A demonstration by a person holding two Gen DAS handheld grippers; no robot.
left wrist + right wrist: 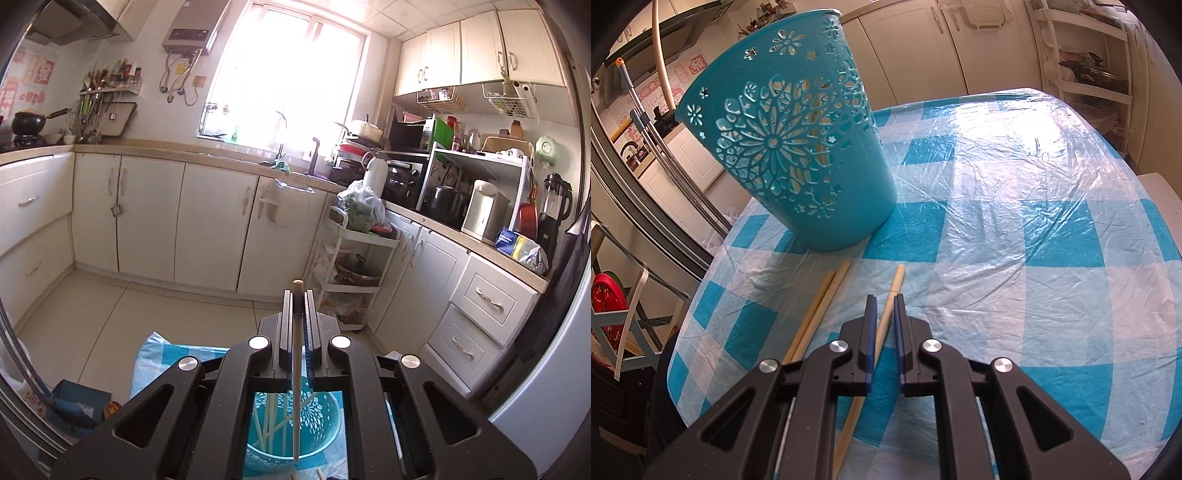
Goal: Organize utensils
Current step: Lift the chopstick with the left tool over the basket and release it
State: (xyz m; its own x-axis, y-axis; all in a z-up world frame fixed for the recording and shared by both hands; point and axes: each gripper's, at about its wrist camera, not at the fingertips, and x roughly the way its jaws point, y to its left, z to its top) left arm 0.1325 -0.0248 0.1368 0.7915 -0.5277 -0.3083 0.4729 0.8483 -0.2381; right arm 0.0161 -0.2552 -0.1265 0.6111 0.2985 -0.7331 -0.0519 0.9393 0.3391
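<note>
The chopstick (296, 369) is thin, light, stiff and smooth, so I think it slips easily; the left gripper (297, 295) pinches it near its top, above the blue basket (325, 439) at 6 o'clock. The right gripper (885, 301) is nearly closed around another chopstick (892, 295) on the checked table (1015, 221), basket at 11 o'clock; whether it squeezes, I cannot tell.

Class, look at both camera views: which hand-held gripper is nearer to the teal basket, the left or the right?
Left. The left hand-held gripper hangs directly above the teal basket, gripping a chopstick. The right hand-held gripper sits off to its side, low over the table.
</note>
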